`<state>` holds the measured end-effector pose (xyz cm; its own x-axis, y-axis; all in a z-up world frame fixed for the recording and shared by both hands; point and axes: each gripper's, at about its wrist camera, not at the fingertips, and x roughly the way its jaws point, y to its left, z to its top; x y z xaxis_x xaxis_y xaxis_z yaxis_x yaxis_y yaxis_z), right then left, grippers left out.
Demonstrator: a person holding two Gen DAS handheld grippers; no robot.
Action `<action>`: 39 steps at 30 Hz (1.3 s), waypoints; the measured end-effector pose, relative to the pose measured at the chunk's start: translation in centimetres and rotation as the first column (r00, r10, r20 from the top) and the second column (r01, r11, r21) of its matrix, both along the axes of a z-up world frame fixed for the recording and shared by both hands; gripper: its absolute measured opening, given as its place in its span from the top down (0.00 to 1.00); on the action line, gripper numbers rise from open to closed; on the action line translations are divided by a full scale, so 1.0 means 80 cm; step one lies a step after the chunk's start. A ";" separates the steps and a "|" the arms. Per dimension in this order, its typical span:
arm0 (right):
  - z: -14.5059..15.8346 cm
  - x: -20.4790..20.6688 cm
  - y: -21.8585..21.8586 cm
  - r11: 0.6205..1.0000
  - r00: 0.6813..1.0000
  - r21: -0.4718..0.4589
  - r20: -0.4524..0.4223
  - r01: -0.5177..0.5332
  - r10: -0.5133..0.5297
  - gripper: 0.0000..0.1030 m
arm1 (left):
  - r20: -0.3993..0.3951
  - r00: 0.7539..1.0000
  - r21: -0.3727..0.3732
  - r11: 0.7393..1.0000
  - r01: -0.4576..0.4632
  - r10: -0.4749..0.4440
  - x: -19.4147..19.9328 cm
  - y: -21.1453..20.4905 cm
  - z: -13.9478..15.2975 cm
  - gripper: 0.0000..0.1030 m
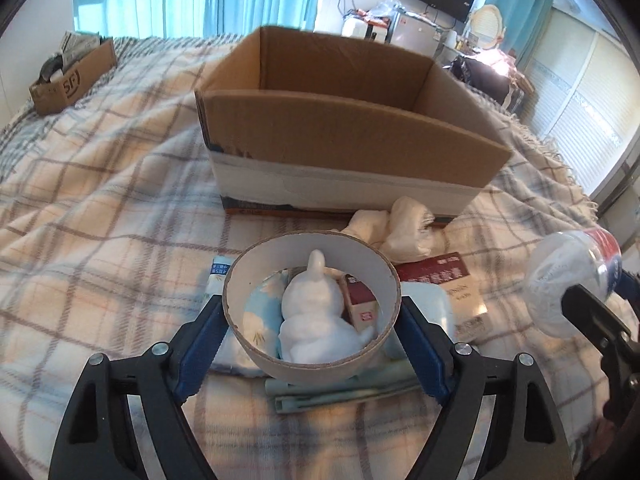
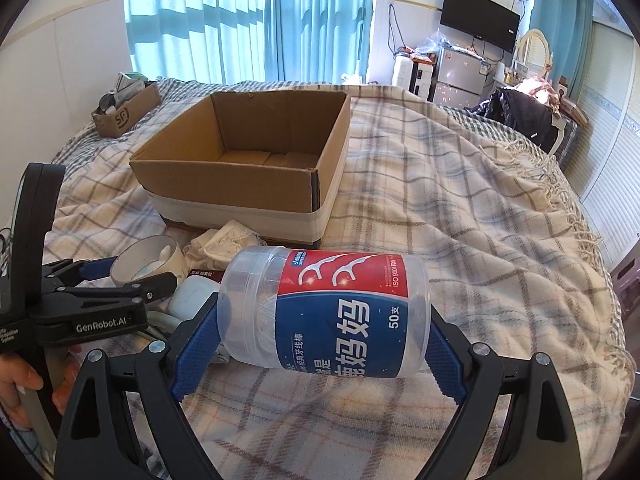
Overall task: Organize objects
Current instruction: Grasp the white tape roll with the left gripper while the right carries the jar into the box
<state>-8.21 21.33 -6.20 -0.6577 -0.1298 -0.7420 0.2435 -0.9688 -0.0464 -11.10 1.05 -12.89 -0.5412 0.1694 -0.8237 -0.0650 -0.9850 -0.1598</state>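
The left gripper clamps a wide cardboard tape ring across its outer wall, held above a pile near the bed's near edge: a white plush toy, red cartons and white cloths. The ring looks light but crushable, so a gentle squeeze across the wall suits it. The right gripper grips a clear plastic jar of dental floss picks lying sideways, pads on its two ends; it seems light, rigid and smooth, so likely slippery. Beyond both, an open cardboard box with nothing visible inside sits mid-bed on the plaid blanket, touching the cloths.
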 end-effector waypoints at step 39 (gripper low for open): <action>0.074 -0.264 -0.068 0.980 0.994 -0.177 -0.077 -0.087 0.074 0.13 | -0.259 0.959 -0.158 0.985 0.071 -0.110 -0.198 0.014 0.103 0.17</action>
